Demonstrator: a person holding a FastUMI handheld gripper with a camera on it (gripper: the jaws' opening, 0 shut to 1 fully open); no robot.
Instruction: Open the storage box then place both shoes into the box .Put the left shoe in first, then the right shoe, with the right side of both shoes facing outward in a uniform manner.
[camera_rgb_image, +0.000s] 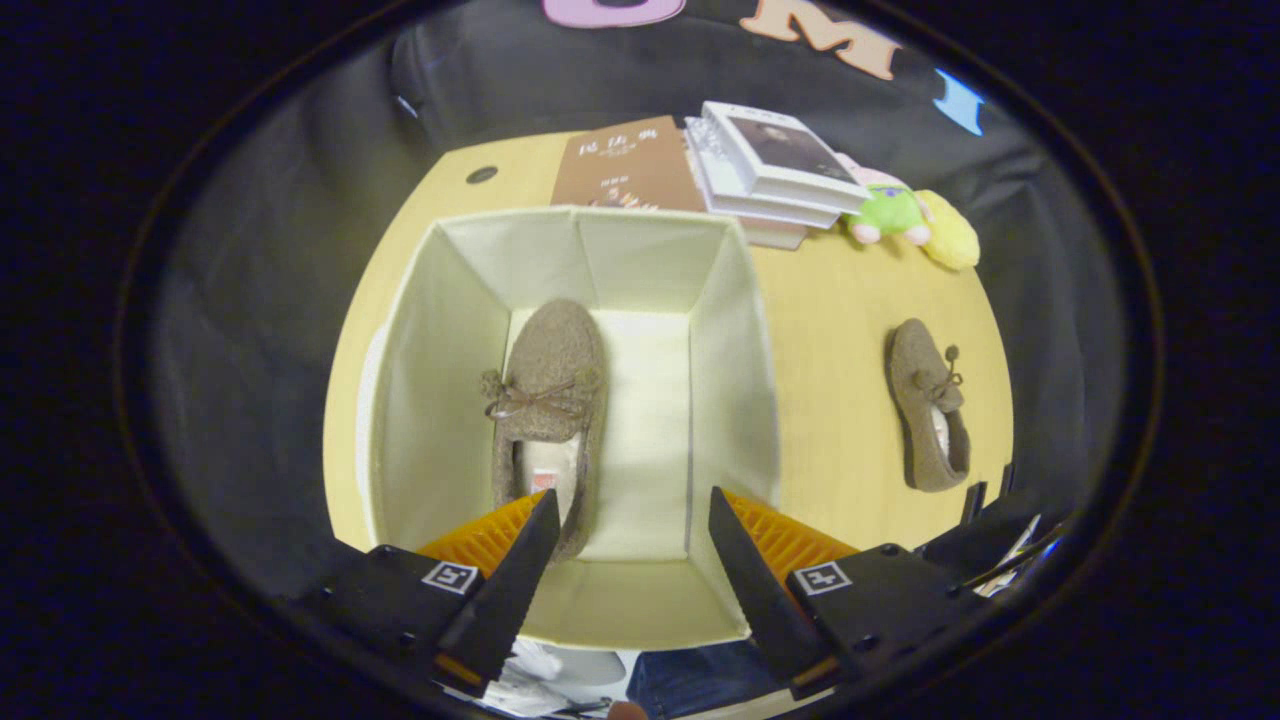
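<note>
Claw (632, 545) spread open, empty, hung above box (455, 330) at frame centre. One shoe (548, 400) lay inside box, left part of floor, long axis running away from claw, toe far. Second shoe (928, 405) lay on surface (830, 400), right of box, toe far, slightly tilted.

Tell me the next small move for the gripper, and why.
Probably lift the gripper out of the box and swing it toward the shoe on the table. One shoe already lies on the box floor, along the wall on the gripper's left, with bare floor beside it. The fingers are open and hold nothing, so the second shoe seems next.
</note>
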